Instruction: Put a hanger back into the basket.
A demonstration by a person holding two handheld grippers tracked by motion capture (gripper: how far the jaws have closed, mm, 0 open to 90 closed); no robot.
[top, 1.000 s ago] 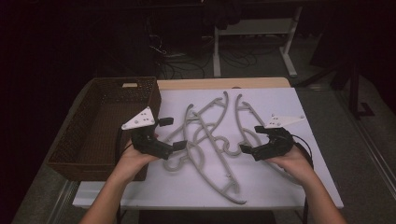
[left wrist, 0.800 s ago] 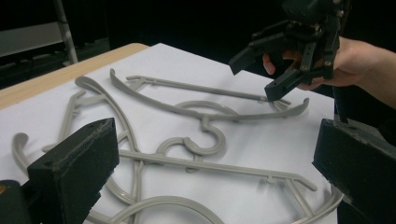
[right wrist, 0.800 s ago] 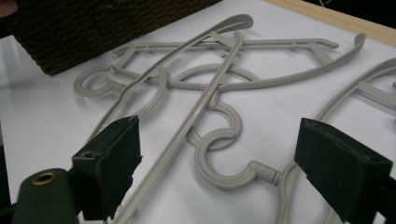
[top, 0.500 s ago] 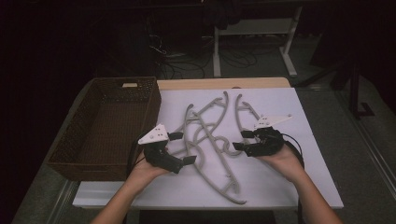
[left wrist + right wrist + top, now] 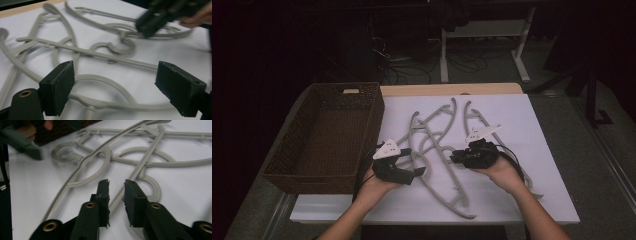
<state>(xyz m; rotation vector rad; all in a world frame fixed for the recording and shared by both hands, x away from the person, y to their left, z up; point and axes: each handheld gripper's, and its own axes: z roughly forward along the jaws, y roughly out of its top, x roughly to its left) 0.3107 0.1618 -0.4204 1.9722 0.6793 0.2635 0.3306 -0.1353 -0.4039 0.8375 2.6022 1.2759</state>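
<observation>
Right now the left claw hangs wide open over the near-left part of the grey hangers, its pads spread to either side of a curved arm without touching it. The right claw is nearly closed, its jaws set narrowly either side of one thin hanger bar, though I cannot tell if they pinch it. The left gripper view shows the hook loops lying tangled on the sheet and the other claw blurred at the top right; the right gripper view shows a second hook ring by the basket side, which the high view barely makes out. Half a second ago the left claw sat further left, near the basket; it has since moved in over the pile, and the right one has edged left. I count two claws, one brown wicker basket on the left, one white-covered desk, and what looks like three or four hangers, too interlaced to count surely.
</observation>
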